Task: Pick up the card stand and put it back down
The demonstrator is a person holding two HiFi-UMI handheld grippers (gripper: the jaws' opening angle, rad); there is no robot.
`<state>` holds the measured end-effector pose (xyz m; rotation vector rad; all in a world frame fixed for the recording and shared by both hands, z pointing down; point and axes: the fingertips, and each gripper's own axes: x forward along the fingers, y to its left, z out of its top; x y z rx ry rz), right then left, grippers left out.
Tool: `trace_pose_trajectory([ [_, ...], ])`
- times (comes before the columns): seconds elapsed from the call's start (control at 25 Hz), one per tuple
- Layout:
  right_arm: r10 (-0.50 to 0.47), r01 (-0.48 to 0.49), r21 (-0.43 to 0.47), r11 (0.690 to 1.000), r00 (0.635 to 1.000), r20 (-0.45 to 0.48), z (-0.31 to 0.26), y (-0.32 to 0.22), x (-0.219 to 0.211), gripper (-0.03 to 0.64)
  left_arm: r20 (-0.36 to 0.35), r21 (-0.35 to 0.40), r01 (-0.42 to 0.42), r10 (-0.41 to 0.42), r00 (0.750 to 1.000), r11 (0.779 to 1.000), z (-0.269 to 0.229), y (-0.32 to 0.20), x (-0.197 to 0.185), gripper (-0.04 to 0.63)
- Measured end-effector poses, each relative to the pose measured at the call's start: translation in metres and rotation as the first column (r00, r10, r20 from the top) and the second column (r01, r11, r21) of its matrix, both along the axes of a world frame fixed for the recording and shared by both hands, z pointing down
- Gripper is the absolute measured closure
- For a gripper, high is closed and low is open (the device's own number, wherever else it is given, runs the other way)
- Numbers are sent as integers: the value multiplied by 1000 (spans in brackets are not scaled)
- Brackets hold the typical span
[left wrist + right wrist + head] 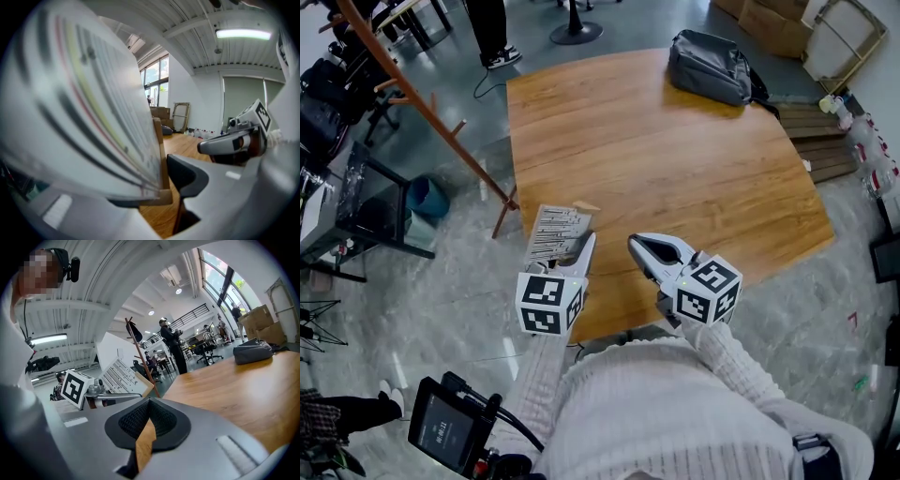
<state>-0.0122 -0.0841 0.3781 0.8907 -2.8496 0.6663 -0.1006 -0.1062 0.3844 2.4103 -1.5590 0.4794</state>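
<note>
The card stand [558,232] is a white card printed with rows of lines, set in a small wooden base [160,154]. It is at the front left edge of the wooden table [675,159]. My left gripper [581,248] is shut on it, and the base sits between the jaws with the card [93,108] filling the left gripper view. Whether the base touches the table I cannot tell. My right gripper [639,246] hovers just to the right, shut and holding nothing. From the right gripper view [150,405] the card stand [123,376] shows to the left.
A grey bag [712,67] lies at the table's far edge. A slanted wooden pole [422,103] stands on the floor to the left, near chairs and desks. Cardboard boxes [778,23] are at the back right. A tablet on a mount [441,431] is at bottom left.
</note>
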Motion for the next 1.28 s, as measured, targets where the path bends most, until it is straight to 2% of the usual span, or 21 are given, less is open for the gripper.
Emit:
trace_pose_trajectory([
  [0.4,11,-12,-83,997,1000,-9,25,-9,-2,617,48,-69,12,-9,999,998,26,-32,-12,407],
  [0.68,-6,2,-158,987,1000,-22,53,-19,-10,617,69,-133,-14,24,997,991,60,-65,-21,407],
  [1.08,-6,-2,-247,969,999,-34,91,-34,-11,617,63,-281,-52,73,995,958,131,-94,-19,407],
  [1.28,-10,-3,-282,959,999,-43,105,-30,-13,617,77,-315,-55,83,994,947,158,-101,-22,407],
])
